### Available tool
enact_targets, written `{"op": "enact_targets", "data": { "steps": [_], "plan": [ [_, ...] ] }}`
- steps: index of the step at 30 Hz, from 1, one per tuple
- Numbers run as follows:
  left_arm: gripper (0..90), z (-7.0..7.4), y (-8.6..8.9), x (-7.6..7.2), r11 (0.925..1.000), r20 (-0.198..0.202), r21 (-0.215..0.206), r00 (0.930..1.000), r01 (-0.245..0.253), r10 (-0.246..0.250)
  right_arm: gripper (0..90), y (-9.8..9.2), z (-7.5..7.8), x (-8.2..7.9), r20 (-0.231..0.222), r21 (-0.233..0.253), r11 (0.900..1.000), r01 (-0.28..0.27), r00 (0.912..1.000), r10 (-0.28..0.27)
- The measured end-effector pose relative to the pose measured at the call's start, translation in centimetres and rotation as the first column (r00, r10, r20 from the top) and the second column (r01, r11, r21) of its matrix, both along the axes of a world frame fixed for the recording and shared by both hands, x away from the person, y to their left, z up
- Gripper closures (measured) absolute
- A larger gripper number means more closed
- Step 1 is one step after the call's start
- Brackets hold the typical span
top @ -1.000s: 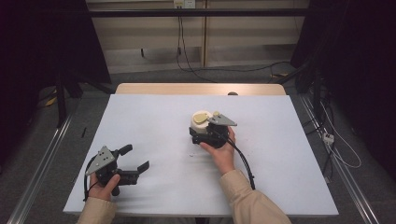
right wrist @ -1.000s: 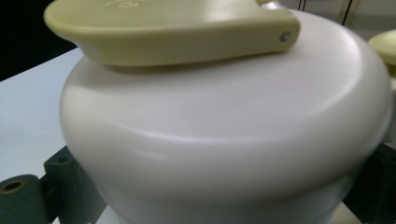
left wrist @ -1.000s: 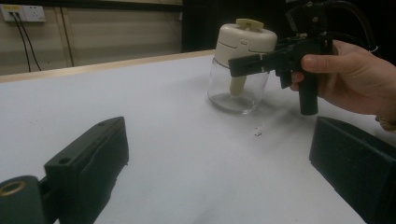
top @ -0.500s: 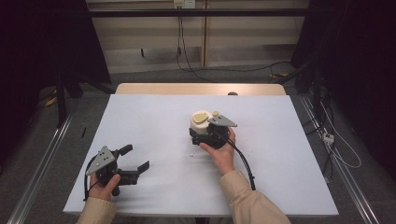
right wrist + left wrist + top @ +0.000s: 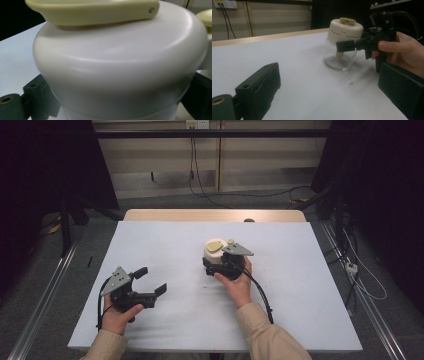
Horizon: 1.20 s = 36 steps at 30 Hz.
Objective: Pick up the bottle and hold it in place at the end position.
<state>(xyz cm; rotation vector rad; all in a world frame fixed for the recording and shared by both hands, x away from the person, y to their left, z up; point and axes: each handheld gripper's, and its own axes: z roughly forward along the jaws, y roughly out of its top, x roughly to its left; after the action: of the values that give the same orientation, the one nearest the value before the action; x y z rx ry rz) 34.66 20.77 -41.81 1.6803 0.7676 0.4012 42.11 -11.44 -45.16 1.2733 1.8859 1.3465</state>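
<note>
Jar sits clamped in right gripper; left gripper gapes, apart.

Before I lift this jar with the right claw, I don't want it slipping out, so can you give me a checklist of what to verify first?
1. Right claw around the jar: ok, a jaw on each side just under the cream lid.
2. Jaws pressing the glass firmly: cannot tell.
3. Jar upright on the table: ok.
4. Lid seated: looks ok, with the yellow flap lying flat on top; whether it is locked, cannot tell.
5. Left claw out of the way: ok, open and well apart from the jar.
6. Small crumbs near the jar's base: not ok if you slide it; lift straight.
</note>
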Motion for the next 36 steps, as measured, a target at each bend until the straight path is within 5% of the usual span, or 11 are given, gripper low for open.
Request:
{"op": "enact_targets", "data": {
  "steps": [17, 36],
  "plan": [
    [4.2, 0.7, -2.3, 1.8, 0.9989, -0.045, 0.038, 0.9987, 0.027, -0.026, 4.7, -0.1, 0.0, 0.1, -0.002, -0.011, 1.0, -0.015, 0.9999, 0.015],
    [6.5, 1.3, -5.2, 3.8, 0.9974, -0.041, 0.036, 0.9972, 0.063, -0.062, 4.4, -0.3, 0.0, 0.4, -0.023, -0.004, 0.999, -0.035, 0.9991, 0.035]
  ]
}}
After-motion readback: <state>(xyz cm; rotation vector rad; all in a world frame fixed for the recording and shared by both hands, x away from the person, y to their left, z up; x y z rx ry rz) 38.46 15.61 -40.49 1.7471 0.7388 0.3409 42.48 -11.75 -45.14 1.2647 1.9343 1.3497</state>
